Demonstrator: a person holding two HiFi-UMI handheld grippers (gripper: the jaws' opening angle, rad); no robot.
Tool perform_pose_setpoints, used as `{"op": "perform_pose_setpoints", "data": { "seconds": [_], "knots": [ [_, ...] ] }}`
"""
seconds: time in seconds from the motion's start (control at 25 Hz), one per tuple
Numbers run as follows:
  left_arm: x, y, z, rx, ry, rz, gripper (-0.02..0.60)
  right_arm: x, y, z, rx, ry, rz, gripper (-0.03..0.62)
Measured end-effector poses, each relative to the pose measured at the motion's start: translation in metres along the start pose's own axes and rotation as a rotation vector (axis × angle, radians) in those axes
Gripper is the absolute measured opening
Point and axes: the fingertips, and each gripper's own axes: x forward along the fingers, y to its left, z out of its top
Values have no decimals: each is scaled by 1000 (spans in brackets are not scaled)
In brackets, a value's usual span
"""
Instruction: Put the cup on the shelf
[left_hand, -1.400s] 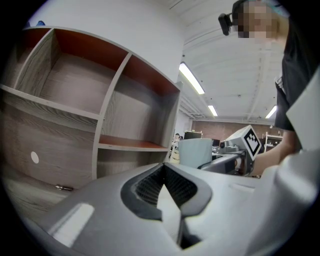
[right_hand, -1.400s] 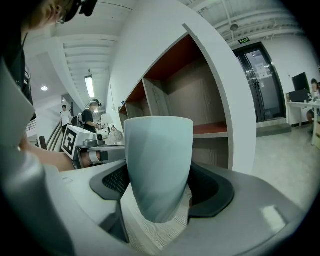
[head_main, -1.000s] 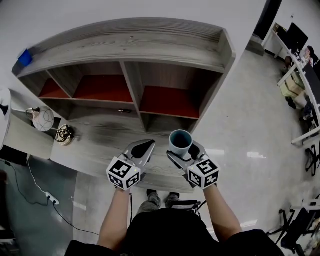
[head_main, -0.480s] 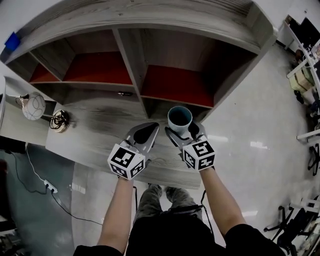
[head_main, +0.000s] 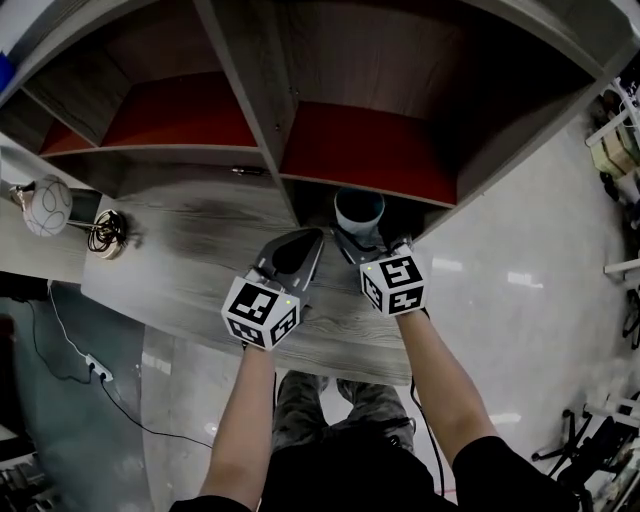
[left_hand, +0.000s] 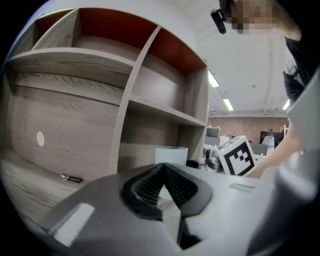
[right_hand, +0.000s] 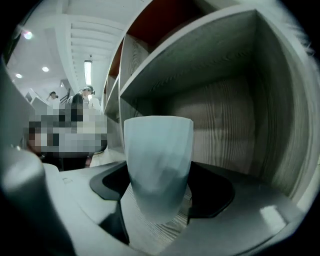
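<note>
A pale blue cup stands upright between the jaws of my right gripper, which is shut on it. The cup is at the mouth of the lowest right compartment of the wooden shelf, just above the desk top. In the left gripper view the cup shows beyond the jaws. My left gripper hovers beside it over the desk, shut and holding nothing.
The shelf unit has red-backed compartments above the lower one. A round lamp and a coiled object sit at the desk's left end. A small metal pin lies on the desk by the shelf's back panel.
Both grippers have moved forward toward the shelf. The cup has gone from over the desk's front part to the opening of the lower right compartment.
</note>
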Motion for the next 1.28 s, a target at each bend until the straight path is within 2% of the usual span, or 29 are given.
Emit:
{"op": "perform_pose_setpoints", "data": {
  "seconds": [0.36, 0.76, 1.28],
  "knots": [
    [8, 13, -22, -8, -16, 10, 0, 36, -19, -30, -30, 15, -30, 365],
    [11, 24, -28, -8, -22, 21, 0, 66, -35, -36, -47, 29, -51, 365],
    [3, 23, -35, -18, 0, 29, 0, 53, -38, -53, -65, 75, -59, 367]
  ]
}}
